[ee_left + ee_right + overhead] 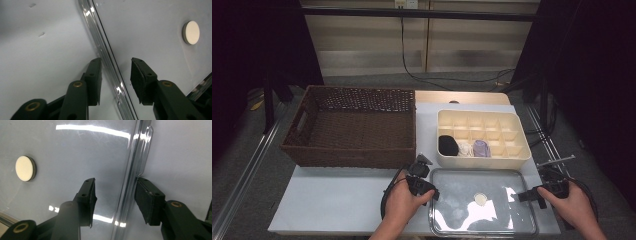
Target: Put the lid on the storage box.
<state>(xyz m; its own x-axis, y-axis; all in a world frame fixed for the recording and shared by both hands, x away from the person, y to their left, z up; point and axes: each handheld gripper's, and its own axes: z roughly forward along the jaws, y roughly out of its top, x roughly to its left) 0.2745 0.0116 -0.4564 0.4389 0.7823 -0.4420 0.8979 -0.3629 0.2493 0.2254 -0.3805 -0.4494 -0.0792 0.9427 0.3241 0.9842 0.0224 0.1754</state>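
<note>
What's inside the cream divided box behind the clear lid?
The cream divided box holds a black bundle, a white one and a lilac one in its front row; other compartments look empty, though their near walls hide some floor.

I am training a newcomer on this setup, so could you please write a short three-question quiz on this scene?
1. True or false: the clear lid lies flat on the table.
2. Each gripper's jaws straddle which part of the lid? A) knob B) edge C) nothing
3. How many items lie in the divided box?

Key:
1. True.
2. B: left gripper and right gripper each have the rim between open jaws.
3. Three: black, white, purple.
</note>
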